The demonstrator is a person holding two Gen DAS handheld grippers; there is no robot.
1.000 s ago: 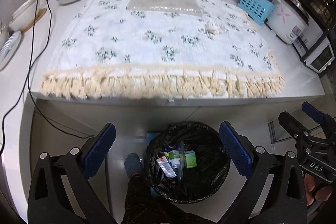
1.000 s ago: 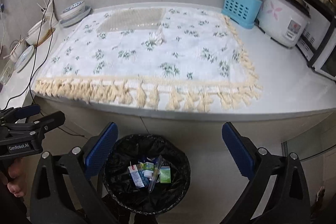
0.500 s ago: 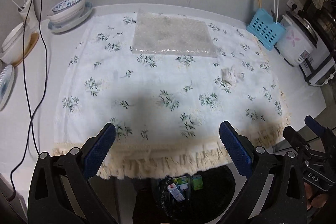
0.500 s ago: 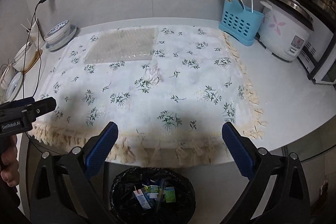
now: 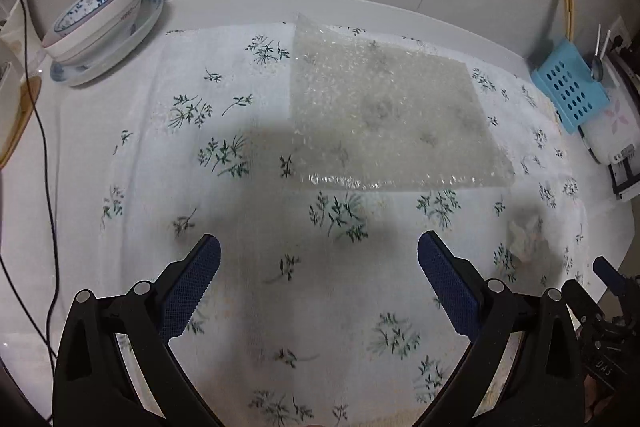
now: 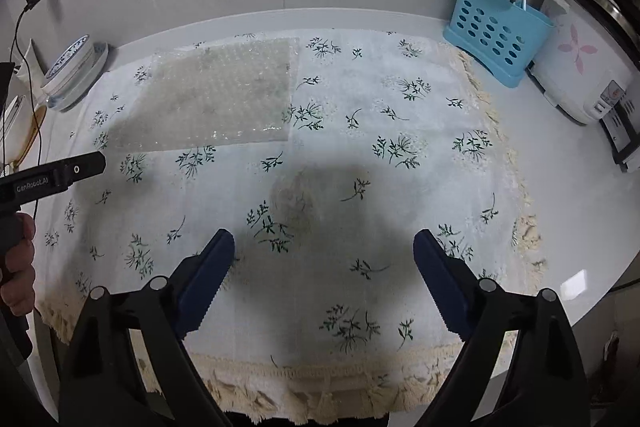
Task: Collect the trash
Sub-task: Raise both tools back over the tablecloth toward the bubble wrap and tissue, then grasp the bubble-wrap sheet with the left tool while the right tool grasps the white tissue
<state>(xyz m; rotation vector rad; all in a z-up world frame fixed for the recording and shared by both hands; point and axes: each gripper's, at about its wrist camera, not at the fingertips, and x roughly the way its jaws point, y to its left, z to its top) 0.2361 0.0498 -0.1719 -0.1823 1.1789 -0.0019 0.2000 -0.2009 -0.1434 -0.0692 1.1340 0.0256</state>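
A sheet of clear bubble wrap [image 5: 392,123] lies flat on the floral tablecloth [image 5: 224,211], ahead of my left gripper [image 5: 319,279], which is open and empty above the cloth. It also shows in the right wrist view [image 6: 216,103] at the far left. A small crumpled white tissue [image 6: 294,197] lies on the cloth just ahead of my right gripper [image 6: 324,267], which is open and empty; the tissue also shows in the left wrist view [image 5: 524,239] at right. The trash bin is out of view.
Stacked blue-patterned bowls [image 5: 100,23] and a black cable [image 5: 44,147] sit at the left. A blue utensil basket [image 6: 496,31] and a white rice cooker [image 6: 588,59] stand at the right. The cloth's fringe [image 6: 320,387] hangs over the front edge.
Both grippers have risen from over the bin on the floor and moved forward over the table. The bin has dropped out of view. Both stay open.
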